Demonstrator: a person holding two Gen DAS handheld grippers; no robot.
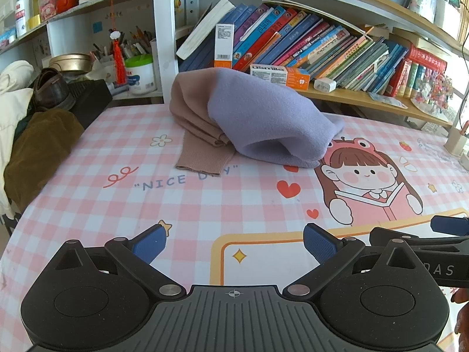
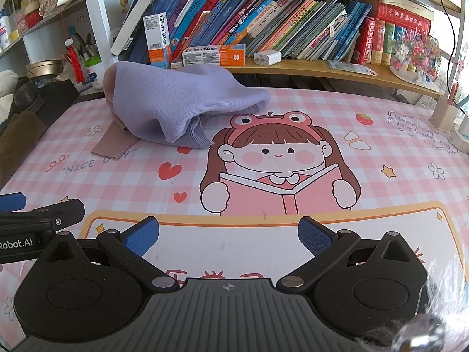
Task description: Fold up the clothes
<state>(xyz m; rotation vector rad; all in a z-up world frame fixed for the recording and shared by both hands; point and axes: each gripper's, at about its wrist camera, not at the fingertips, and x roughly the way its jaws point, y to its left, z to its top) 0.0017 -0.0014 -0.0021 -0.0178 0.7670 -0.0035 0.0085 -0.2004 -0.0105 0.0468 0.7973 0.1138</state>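
Lilac sweater point(image 1: 263, 111) lies rumpled over a tan knit garment point(image 1: 202, 149) on the checked mat point(image 1: 205, 205), both grippers' jaws apart, empty.

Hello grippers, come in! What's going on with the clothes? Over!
Left gripper open, empty. Right gripper open, empty. Purple sweater heaped over pink sweater at far side of table, unfolded. Nothing in the way.

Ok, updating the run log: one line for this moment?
left gripper open | right gripper open | purple garment on tan garment, unfolded | both untouched
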